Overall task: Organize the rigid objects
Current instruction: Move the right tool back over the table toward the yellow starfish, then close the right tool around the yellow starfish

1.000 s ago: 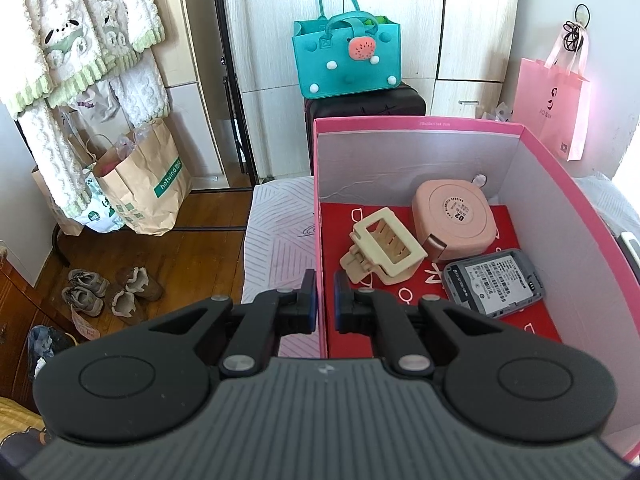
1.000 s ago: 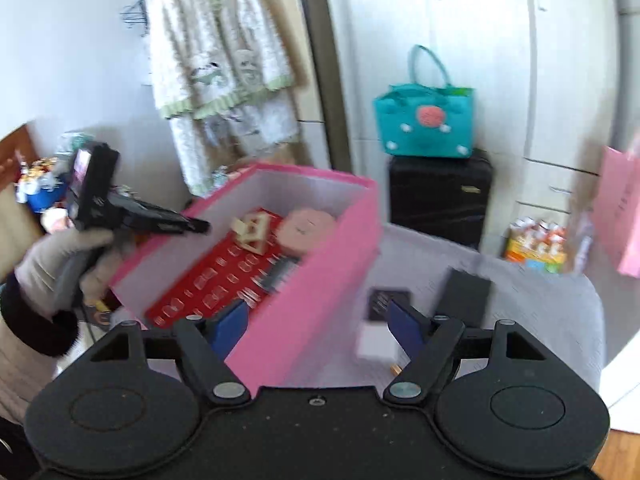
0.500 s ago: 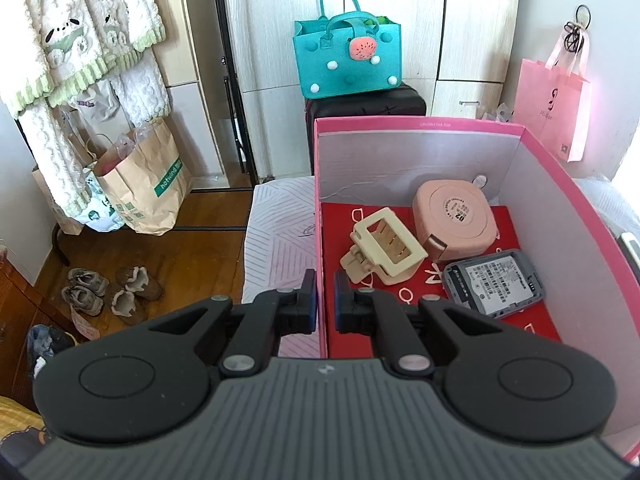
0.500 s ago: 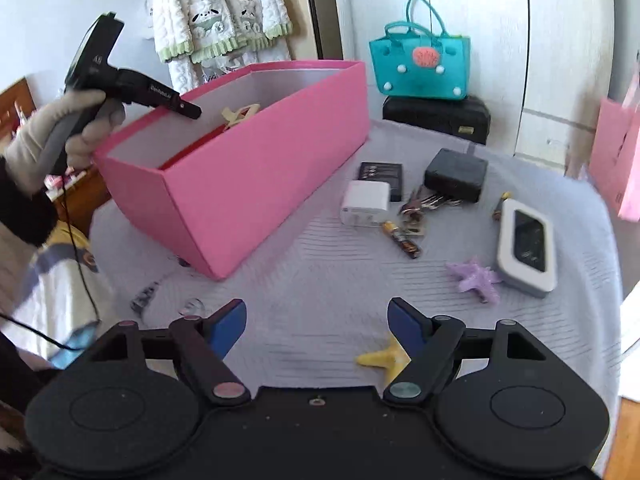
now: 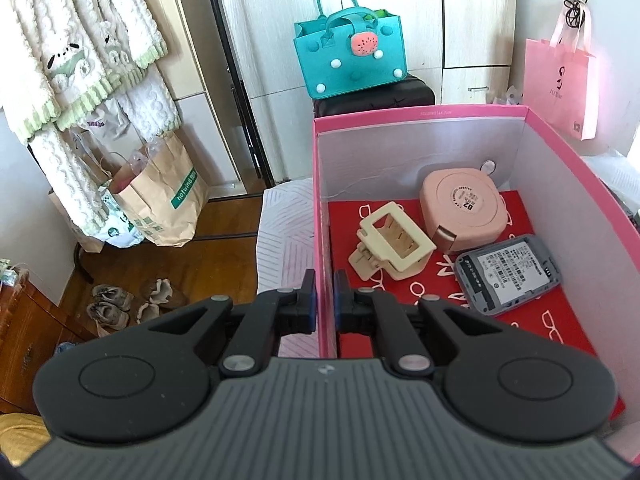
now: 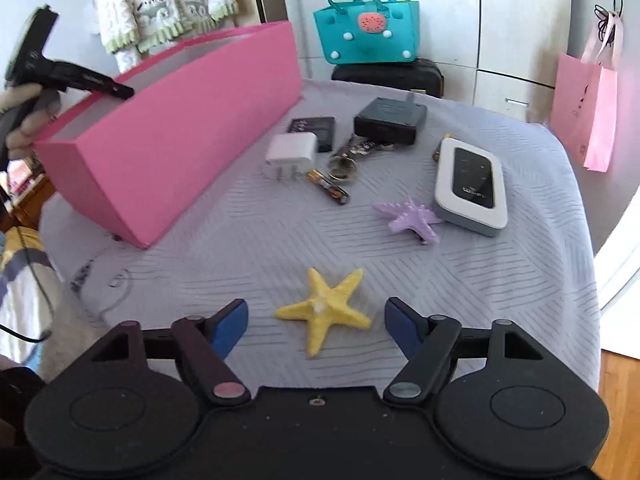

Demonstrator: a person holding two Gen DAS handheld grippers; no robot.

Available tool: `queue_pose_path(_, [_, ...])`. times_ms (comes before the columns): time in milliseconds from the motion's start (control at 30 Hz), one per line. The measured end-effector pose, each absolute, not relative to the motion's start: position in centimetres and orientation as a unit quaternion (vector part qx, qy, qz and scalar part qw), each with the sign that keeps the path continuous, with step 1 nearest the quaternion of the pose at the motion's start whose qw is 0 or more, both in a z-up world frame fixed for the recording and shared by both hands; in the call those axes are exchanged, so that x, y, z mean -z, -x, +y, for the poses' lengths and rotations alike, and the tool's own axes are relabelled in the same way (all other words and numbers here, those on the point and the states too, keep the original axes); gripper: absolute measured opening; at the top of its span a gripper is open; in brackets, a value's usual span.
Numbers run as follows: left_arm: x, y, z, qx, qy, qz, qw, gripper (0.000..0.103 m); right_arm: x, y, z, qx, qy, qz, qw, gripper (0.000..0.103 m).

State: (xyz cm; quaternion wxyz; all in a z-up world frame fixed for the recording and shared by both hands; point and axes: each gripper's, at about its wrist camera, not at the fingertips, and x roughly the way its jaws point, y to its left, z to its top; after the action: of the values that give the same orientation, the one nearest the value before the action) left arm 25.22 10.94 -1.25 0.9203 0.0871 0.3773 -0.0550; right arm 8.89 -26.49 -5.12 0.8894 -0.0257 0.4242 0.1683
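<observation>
My left gripper (image 5: 324, 298) is shut on the left wall of the pink box (image 5: 320, 200); the box also shows in the right wrist view (image 6: 180, 140). Inside it lie a cream hair claw (image 5: 390, 246), a round pink case (image 5: 464, 208) and a grey device (image 5: 508, 274). My right gripper (image 6: 316, 326) is open and empty, low over the grey cloth, with a yellow starfish (image 6: 324, 308) between its fingers. Beyond lie a purple starfish (image 6: 410, 220), a white wifi device (image 6: 472, 184), a white charger (image 6: 290, 152), a battery (image 6: 328, 186), keys (image 6: 352, 152), a black box (image 6: 390, 120) and a dark battery pack (image 6: 316, 130).
The grey-clothed table (image 6: 240, 240) drops off at its right and near edges. A teal bag (image 6: 366, 32) sits on a black case behind the table. A pink bag (image 6: 588, 108) hangs at the right. Paper bags (image 5: 160, 196) and shoes (image 5: 128, 300) are on the floor at the left.
My right gripper has swung from above the box down to the table and now stands over the yellow starfish. My left gripper has stayed clamped on the box wall.
</observation>
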Motion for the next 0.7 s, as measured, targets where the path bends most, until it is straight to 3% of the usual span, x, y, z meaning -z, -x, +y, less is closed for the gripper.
queue_pose_path(100, [1.3, -25.1, 11.1, 0.056, -0.083, 0.376, 0.921, 0.006, 5.1, -8.9, -26.1, -0.172, 0.049, 0.415, 0.892, 0.054])
queue_pose_path(400, [1.2, -24.9, 11.4, 0.06, -0.072, 0.373, 0.923, 0.006, 4.9, -10.3, -26.0, -0.183, 0.033, 0.413, 0.891, 0.053])
queue_pose_path(500, [1.2, -24.9, 11.5, 0.061, -0.071, 0.372, 0.923, 0.006, 4.3, -10.5, -25.7, -0.191, 0.031, 0.399, 0.896, 0.035])
queue_pose_path(700, [1.2, -24.9, 11.7, 0.064, -0.064, 0.372, 0.924, 0.006, 4.0, -11.3, -25.3, -0.201, 0.025, 0.4, 0.894, 0.032])
